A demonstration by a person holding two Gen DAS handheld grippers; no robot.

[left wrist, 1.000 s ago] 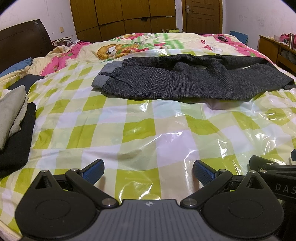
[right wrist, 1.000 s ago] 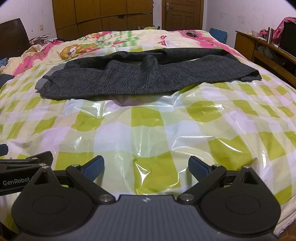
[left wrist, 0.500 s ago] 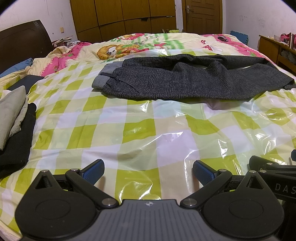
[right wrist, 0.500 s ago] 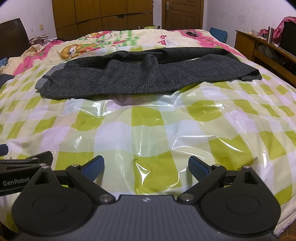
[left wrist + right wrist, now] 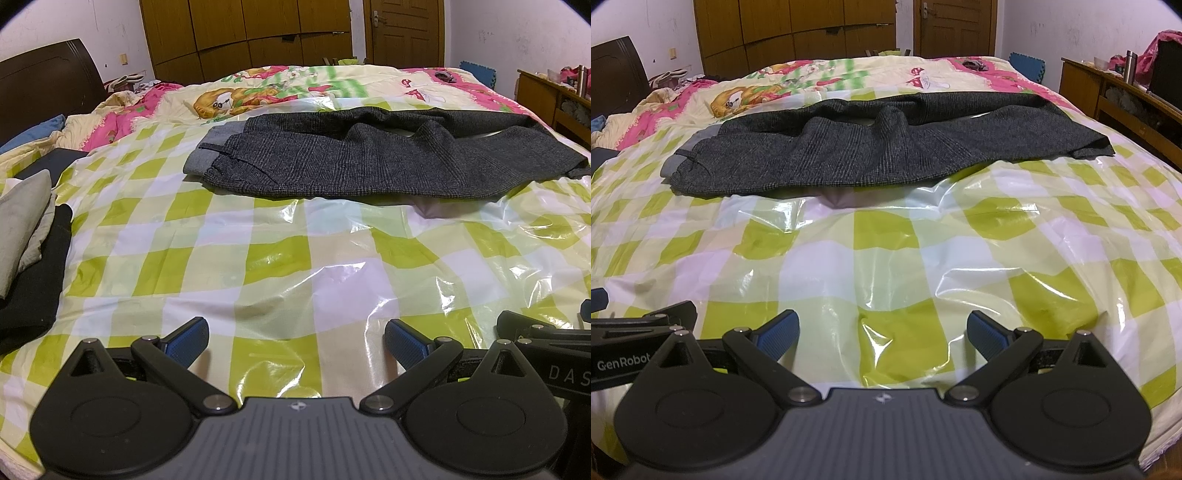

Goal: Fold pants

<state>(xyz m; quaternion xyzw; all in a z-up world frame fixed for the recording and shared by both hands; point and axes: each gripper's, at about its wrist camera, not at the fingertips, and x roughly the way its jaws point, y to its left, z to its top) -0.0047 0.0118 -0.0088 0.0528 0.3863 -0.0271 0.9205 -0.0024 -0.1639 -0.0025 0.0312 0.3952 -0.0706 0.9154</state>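
Charcoal wool pants (image 5: pixel 369 158) lie flat across the far bed (image 5: pixel 295 266), waistband to the left — nothing folded yet. Left tool (image 5: pixel 295 339) and right tool (image 5: pixel 882 334) hover spread and empty; next, likely reach forward to grip 2 edges.

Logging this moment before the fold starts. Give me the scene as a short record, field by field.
surface: bed with green checked plastic sheet
pants: dark grey pants laid flat across the far part of the sheet, waist to the left
left gripper: open, empty, over the near edge of the sheet
right gripper: open, empty, over the near edge, beside the left one
contact with pants: none
to the left: folded clothes
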